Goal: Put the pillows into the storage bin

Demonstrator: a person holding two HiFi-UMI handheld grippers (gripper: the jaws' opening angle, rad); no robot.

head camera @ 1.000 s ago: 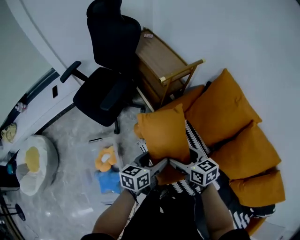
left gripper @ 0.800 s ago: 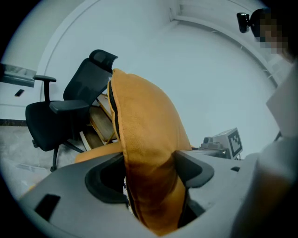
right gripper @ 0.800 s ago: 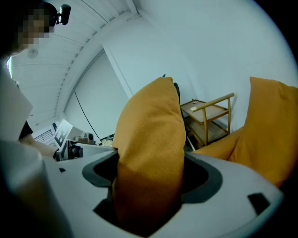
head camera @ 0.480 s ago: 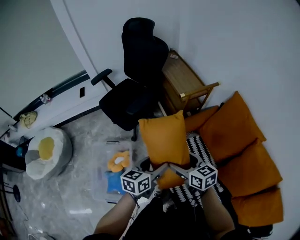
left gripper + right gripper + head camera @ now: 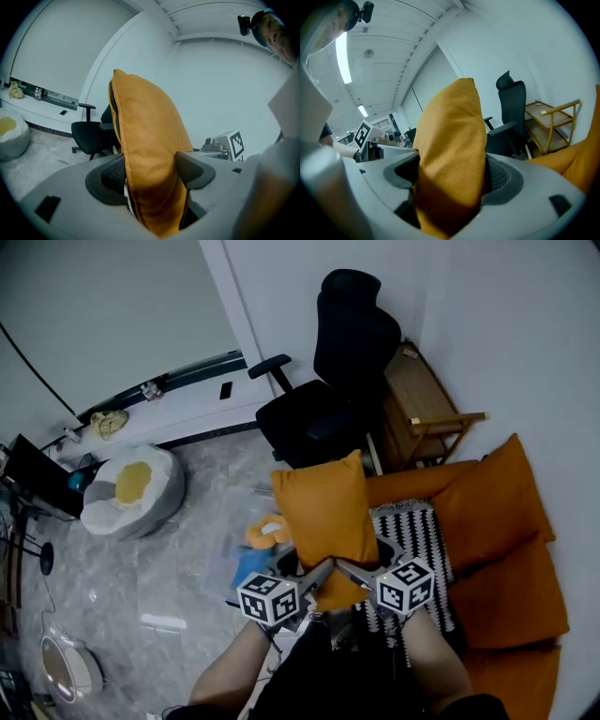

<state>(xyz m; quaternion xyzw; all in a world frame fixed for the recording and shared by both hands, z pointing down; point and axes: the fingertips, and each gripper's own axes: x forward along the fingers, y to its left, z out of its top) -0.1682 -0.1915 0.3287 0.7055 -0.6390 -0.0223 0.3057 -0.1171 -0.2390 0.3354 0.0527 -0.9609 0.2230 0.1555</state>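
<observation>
orange pillow [image 5: 322, 507] is held up in the air in front of the person, upright and standing on its lower edge, gripped from both sides at the bottom. left gripper [image 5: 151, 172] is clamped on the pillow's lower left part: in the left gripper view the fabric fills the gap, both pads press into it and a zip seam runs down the near edge. right gripper [image 5: 449, 174] is clamped the same way on the lower right part, with the pillow bulging out above its jaws. in the head view the two marker cubes sit side by side just under the pillow, with the jaws angled in toward each other and the forearms below. clear bin [image 5: 221, 563] is on the grey floor [image 5: 159, 577], below and left of the pillow and partly hidden behind it; an orange and yellow plush toy [image 5: 266, 531] and something blue [image 5: 249, 564] show in it. the pillow is not in the bin; it is above it and a bit to the right. black chair [image 5: 330, 399] stands behind the pillow near the wall [image 5: 487, 324], and a wooden cart [image 5: 424, 416] is just beside it on the right. more orange cushions [image 5: 502, 521] lie on the right, with a black and white striped cloth [image 5: 412, 535] between them and the grippers. white beanbag [image 5: 129, 491] with a yellow patch sits well apart on the left.
</observation>
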